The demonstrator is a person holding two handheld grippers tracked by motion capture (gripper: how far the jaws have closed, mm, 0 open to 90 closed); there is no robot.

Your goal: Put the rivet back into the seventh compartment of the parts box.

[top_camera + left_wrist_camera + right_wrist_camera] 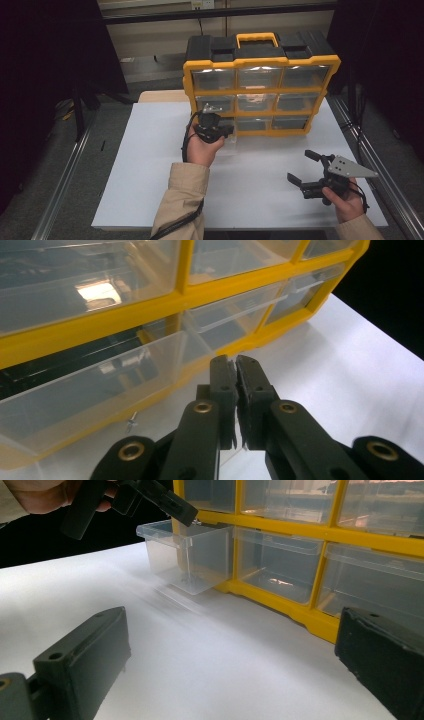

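Left gripper (226, 131) pinching the front lip of the clear drawer (187, 555).
Jaws nearly closed on that thin lip; an uneven pull could slip it free. Right gripper (300, 167) stands wide, idle.

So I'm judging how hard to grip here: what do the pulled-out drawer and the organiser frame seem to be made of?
The drawer looks like thin clear plastic, glossy: the white table shows through its walls and light glints off them. The organiser frame seems to be moulded hard plastic, yellow with a smooth, slightly shiny finish, under a black top. The left gripper is shut on the drawer's front edge.
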